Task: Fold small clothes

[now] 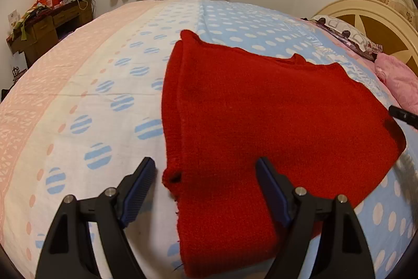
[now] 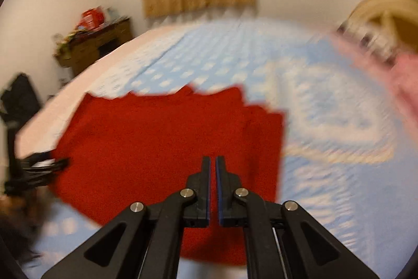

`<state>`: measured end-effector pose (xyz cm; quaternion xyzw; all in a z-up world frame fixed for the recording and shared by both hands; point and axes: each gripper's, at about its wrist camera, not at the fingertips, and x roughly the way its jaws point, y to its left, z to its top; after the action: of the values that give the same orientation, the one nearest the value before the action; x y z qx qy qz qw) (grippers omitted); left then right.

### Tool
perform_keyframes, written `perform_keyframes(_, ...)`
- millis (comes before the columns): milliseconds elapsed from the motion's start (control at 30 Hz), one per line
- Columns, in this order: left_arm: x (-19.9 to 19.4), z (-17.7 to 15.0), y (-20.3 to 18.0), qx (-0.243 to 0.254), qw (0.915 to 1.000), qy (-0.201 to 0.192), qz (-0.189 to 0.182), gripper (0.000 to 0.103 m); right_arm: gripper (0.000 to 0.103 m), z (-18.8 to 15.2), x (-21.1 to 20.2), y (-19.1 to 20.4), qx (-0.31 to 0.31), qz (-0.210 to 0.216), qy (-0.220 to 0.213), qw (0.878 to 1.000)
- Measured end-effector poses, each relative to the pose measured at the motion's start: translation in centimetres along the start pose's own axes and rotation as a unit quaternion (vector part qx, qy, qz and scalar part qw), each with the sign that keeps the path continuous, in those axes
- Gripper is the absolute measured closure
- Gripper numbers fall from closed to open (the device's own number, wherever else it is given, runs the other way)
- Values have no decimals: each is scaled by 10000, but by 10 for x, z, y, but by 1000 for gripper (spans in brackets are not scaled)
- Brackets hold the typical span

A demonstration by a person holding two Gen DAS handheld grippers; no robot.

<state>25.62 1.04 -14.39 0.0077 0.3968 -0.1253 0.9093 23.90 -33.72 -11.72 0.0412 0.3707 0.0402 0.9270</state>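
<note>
- Left gripper [image 1: 205,170]: jaws spread wide, empty, straddling the near left edge of the red sweater [image 1: 256,117].
- Red sweater: lying flat, partly folded, on the bed [image 1: 78,85].
- Right gripper [image 2: 213,161]: jaws nearly together, clamping nothing, over the sweater's near right part; view blurred.

Warm, even indoor light; left wrist view sharp, right wrist view motion-blurred, both fisheye-bent with dark corners.

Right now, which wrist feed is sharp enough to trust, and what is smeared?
Left wrist view: sharp, with fisheye bulging of the polka-dot bed sheet; the red knitted sweater shows clear knit texture and the left gripper stands with jaws wide apart. Right wrist view: heavy motion blur over bed and curtains; the right gripper itself is crisp, jaws nearly closed.
</note>
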Motion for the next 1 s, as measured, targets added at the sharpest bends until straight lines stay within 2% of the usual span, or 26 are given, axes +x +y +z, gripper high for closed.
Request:
perform_keyframes(100,-1,0,-1,18,10000,-13,2,21,100,-3,10,8,-400,-87,129,9991)
perform_keyframes(167,0,0,-1,7,10000,-10,-13,21,100,-4,13,5,-356,37,90,9993)
perform_keyframes(233,0,0,1,-19,10000,3,-43,21,99,-5,8,1,-356,150,-168,9991)
perform_keyframes(267,0,0,1,-34,10000,9,-57,21,94,-5,4,-1,-366,216,-308,9986)
perform_keyframes(300,0,0,2,-57,10000,17,-75,21,79,-5,-1,-2,-427,281,-413,9978)
perform_keyframes(333,1,0,2,-69,9999,21,-85,21,24,-4,-5,-2,-444,304,-528,9972)
perform_keyframes(367,1,0,2,-75,9999,22,-91,21,10,-3,-11,-5,-389,240,-702,9965)
perform_keyframes(533,-1,0,1,-60,9999,2,-80,21,8,4,-17,-14,-283,416,-861,9950)
perform_keyframes(667,-2,0,3,-93,9999,-23,-126,21,3,3,-22,4,-511,-94,-1123,9923)
perform_keyframes(767,-5,2,6,-126,9998,-19,-169,21,3,2,-17,27,-851,-550,-1036,9895)
perform_keyframes(867,-12,8,10,-114,9997,-7,-207,21,3,-3,-16,48,-1164,-377,-949,9879)
perform_keyframes(900,-15,11,12,-61,9998,-33,-191,21,3,-6,-17,57,-1280,-462,-998,9857)
perform_keyframes(967,-20,17,17,122,9998,-115,-55,16,3,-12,-17,75,-1428,-639,-1032,9823)
perform_keyframes(1000,-22,20,19,177,9997,-152,1,9,3,-13,-16,81,-1363,-662,-988,9835)
